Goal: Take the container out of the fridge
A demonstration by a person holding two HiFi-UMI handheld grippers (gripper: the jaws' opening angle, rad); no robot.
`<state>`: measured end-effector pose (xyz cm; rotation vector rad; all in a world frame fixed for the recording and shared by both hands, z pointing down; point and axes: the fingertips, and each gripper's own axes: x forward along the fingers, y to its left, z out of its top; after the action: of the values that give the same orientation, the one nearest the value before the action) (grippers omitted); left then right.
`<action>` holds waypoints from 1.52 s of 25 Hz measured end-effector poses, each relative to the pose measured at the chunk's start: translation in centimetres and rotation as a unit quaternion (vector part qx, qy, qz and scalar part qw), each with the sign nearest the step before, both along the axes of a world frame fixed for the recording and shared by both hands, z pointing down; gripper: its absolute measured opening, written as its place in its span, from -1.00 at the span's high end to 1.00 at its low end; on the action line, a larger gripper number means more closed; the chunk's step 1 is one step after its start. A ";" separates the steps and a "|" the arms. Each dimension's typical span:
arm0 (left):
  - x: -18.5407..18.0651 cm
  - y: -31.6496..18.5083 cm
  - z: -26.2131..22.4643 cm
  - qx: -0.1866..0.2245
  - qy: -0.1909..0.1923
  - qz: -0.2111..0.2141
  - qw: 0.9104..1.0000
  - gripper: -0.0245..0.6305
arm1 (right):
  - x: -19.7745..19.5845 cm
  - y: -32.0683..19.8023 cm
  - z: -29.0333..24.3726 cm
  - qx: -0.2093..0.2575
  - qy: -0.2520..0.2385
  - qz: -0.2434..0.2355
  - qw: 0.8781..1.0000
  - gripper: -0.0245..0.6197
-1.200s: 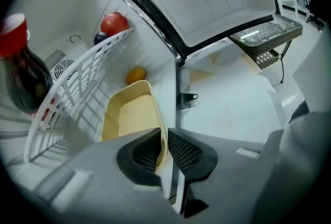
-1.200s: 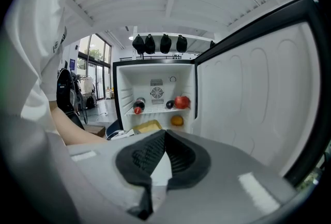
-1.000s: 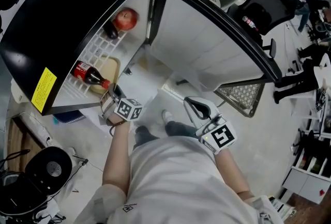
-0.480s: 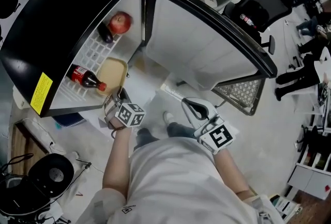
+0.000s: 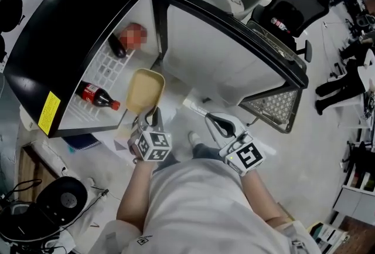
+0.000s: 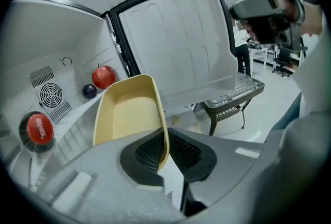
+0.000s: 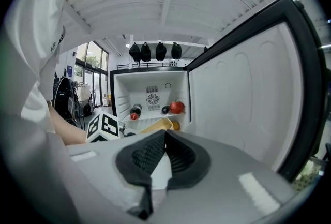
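The yellow container (image 5: 145, 90) is pinched by its rim in the left gripper (image 5: 153, 115): in the left gripper view one thin wall is seen clamped between the two dark pads (image 6: 178, 149). It is held in the air just in front of the open fridge (image 5: 70, 24), past the front edge of the white wire shelf (image 5: 108, 65) and beside the open door (image 5: 228, 53). On the shelf a cola bottle (image 5: 94, 95) is laid on its side (red cap outward), and a red apple (image 6: 103, 76) and a dark round fruit (image 6: 89, 90) are seen farther back. The right gripper (image 5: 212, 119) is held apart to the right, its jaws pressed together on nothing.
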<state>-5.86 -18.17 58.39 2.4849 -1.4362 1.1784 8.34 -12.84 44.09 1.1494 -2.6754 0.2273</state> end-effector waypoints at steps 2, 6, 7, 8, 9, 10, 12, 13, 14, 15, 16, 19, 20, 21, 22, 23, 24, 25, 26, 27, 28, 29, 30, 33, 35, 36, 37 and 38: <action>1.0 0.6 -1.3 0.000 0.028 0.017 0.999 0.85 | 0.1 -0.2 -0.1 0.002 -0.004 0.001 1.000 0.91; 2.7 1.7 -4.5 0.003 0.088 0.042 0.995 0.85 | 0.3 -0.5 -0.5 0.009 -0.010 0.001 1.000 0.91; 3.0 1.9 -5.3 0.006 0.100 0.048 0.994 0.85 | 0.3 -0.7 -0.6 0.011 -0.012 0.001 1.000 0.91; 3.3 2.0 -6.1 0.011 0.112 0.052 0.992 0.85 | 0.4 -0.8 -0.7 0.013 -0.014 0.002 1.000 0.91; 3.5 2.1 -7.0 0.018 0.125 0.056 0.990 0.85 | 0.5 -0.9 -0.8 0.014 -0.016 0.004 1.000 0.91; 3.8 2.2 -7.9 0.024 0.139 0.060 0.988 0.85 | 0.6 -1.0 -1.0 0.016 -0.018 0.005 1.000 0.91; 4.3 2.5 -9.6 0.032 0.169 0.069 0.983 0.85 | 0.6 -1.0 -1.4 0.020 -0.020 0.003 1.000 0.91; 4.4 2.7 -10.4 0.034 0.183 0.075 0.980 0.85 | 0.6 -1.0 -1.5 0.023 -0.021 -0.001 1.000 0.91; 4.5 2.9 -11.1 0.036 0.194 0.080 0.977 0.85 | 0.5 -0.9 -1.7 0.025 -0.022 -0.004 0.999 0.91; 4.6 3.1 -11.7 0.038 0.205 0.084 0.974 0.85 | 0.4 -0.9 -1.9 0.026 -0.022 -0.006 0.999 0.91; 4.5 3.2 -12.3 0.040 0.215 0.086 0.972 0.85 | 0.3 -0.8 -2.2 0.028 -0.023 -0.008 0.999 0.91; 4.3 3.5 -13.7 0.042 0.247 0.082 0.965 0.85 | 0.1 -0.7 -3.1 0.034 -0.027 -0.014 0.999 0.91; 4.1 3.6 -14.1 0.044 0.256 0.081 0.962 0.85 | 0.1 -0.6 -3.3 0.036 -0.028 -0.015 0.999 0.91; 4.0 3.7 -14.6 0.048 0.265 0.079 0.960 0.85 | 0.0 -0.6 -3.5 0.038 -0.030 -0.017 0.999 0.91; 3.8 3.8 -15.0 0.052 0.273 0.079 0.957 0.85 | -0.1 -0.5 -3.7 0.038 -0.031 -0.018 0.999 0.91; 3.7 3.9 -15.5 0.056 0.282 0.078 0.955 0.85 | -0.1 -0.4 -3.8 0.038 -0.031 -0.020 0.999 0.91; 3.5 4.1 -16.0 0.058 0.293 0.078 0.951 0.85 | -0.2 -0.2 -4.0 0.038 -0.031 -0.023 0.999 0.91; 3.4 4.3 -16.4 0.060 0.304 0.077 0.948 0.85 | -0.4 -0.1 -4.3 0.038 -0.031 -0.026 0.998 0.91; 3.3 4.4 -16.9 0.063 0.314 0.077 0.944 0.85 | -0.5 0.1 -4.6 0.039 -0.032 -0.029 0.998 0.91; 3.1 4.6 -17.4 0.066 0.322 0.076 0.941 0.85 | -0.6 0.2 -4.9 0.041 -0.033 -0.032 0.998 0.91; 2.9 4.7 -17.8 0.069 0.330 0.076 0.938 0.85 | -0.8 0.3 -5.2 0.043 -0.033 -0.035 0.998 0.91; 2.7 4.8 -18.2 0.072 0.338 0.074 0.936 0.85 | -1.0 0.3 -5.5 0.045 -0.034 -0.038 0.998 0.91; 2.5 4.9 -18.7 0.075 0.344 0.072 0.933 0.85 | -1.1 0.4 -5.8 0.047 -0.036 -0.042 0.997 0.91; 1.7 5.2 -19.9 0.083 0.363 0.066 0.926 0.85 | -1.7 0.6 -6.4 0.053 -0.040 -0.050 0.997 0.91; 1.1 5.5 -20.4 0.090 0.372 0.066 0.922 0.85 | -2.1 0.6 -6.7 0.055 -0.043 -0.054 0.996 0.91; 0.9 5.6 -20.6 0.093 0.375 0.066 0.920 0.85 | -2.3 0.6 -6.7 0.055 -0.043 -0.057 0.996 0.91; 0.6 5.8 -20.8 0.096 0.380 0.065 0.918 0.85 | -2.5 0.6 -6.8 0.055 -0.043 -0.059 0.996 0.91; 0.3 5.9 -21.0 0.098 0.386 0.064 0.915 0.85 | -2.7 0.5 -6.8 0.055 -0.043 -0.061 0.996 0.91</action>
<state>-5.53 -12.31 37.38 2.7025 -1.1924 -0.0167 5.60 -12.30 37.31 1.0234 -2.8530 0.1122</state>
